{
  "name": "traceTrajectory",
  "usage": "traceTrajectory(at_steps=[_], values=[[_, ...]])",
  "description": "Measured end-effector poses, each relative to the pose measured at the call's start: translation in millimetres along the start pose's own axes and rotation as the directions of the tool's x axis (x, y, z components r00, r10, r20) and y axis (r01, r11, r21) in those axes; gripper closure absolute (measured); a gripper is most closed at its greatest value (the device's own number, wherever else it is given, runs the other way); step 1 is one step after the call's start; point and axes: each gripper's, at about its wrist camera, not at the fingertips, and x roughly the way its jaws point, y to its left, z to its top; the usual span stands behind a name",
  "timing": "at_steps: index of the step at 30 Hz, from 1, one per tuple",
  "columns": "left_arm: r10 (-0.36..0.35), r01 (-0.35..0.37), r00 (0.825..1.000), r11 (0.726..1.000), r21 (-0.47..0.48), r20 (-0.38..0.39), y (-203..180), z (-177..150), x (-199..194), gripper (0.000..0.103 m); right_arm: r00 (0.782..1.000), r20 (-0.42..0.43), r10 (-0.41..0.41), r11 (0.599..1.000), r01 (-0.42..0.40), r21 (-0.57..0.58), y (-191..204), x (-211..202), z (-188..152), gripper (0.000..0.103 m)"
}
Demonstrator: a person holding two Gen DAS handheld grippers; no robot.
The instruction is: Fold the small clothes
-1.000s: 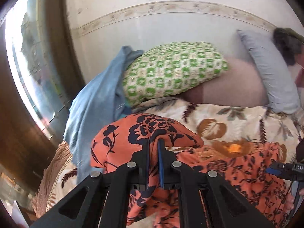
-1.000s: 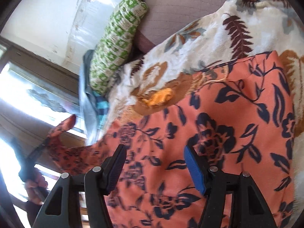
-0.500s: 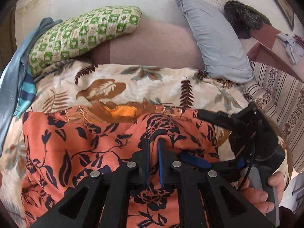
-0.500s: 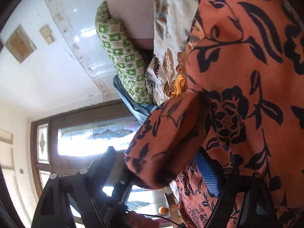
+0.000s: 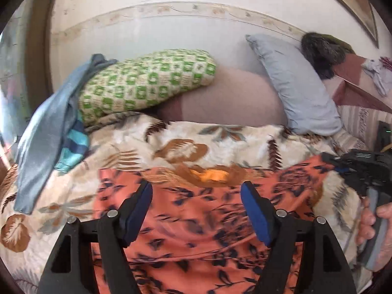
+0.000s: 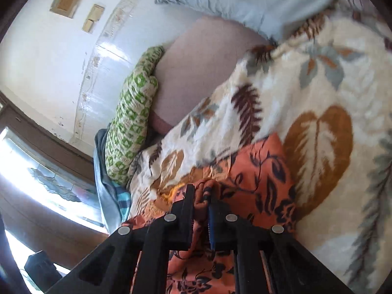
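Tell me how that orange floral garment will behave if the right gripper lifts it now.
Probably floppy: the orange floral garment bunches where the right gripper pinches it. It likely drapes and drags across the fuzzy leaf-print blanket. It looks thin, so probably light.

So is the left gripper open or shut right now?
Open: the left gripper has both blue pads spread wide above the orange floral garment, gripping nothing.

Orange garment (image 5: 196,220) with dark navy flowers and leaves, cream blanket (image 5: 232,142) printed with brown and grey-blue leaves, green-and-cream checked pillow (image 5: 147,83), pale blue pillow (image 5: 294,83), dusty blue cloth (image 5: 46,132), black grippers with blue pads (image 5: 138,210).
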Motion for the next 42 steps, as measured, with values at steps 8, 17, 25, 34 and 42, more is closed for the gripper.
traceTrajectory(at_steps=[8,17,25,34,42], values=[[0.310,-0.386,0.894,0.900,-0.204,-0.323,114.6,-54.0,61.2,0.027,0.970,-0.116,-0.214,0.973,0.202,-0.108,-17.2,14.7,-7.9,0.093],[0.398,-0.430,0.864,0.902,-0.039,-0.309,105.9,-49.6,79.6,0.027,0.928,-0.253,-0.274,0.942,0.311,0.122,-83.9,9.9,5.5,0.089],[0.367,-0.396,0.890,0.916,-0.058,-0.271,97.6,-46.5,75.2,0.027,0.965,-0.139,-0.221,0.975,0.222,-0.003,-35.3,18.5,2.9,0.087],[0.412,-0.421,0.852,0.906,0.043,-0.324,98.2,-55.0,89.4,0.025,0.873,-0.414,-0.257,0.962,0.271,-0.026,-38.7,77.3,-32.9,0.087],[0.380,-0.383,0.909,0.924,0.014,-0.173,77.9,-41.0,66.9,0.025,0.965,-0.130,-0.229,0.966,0.208,-0.156,-2.8,54.1,-3.5,0.087]])
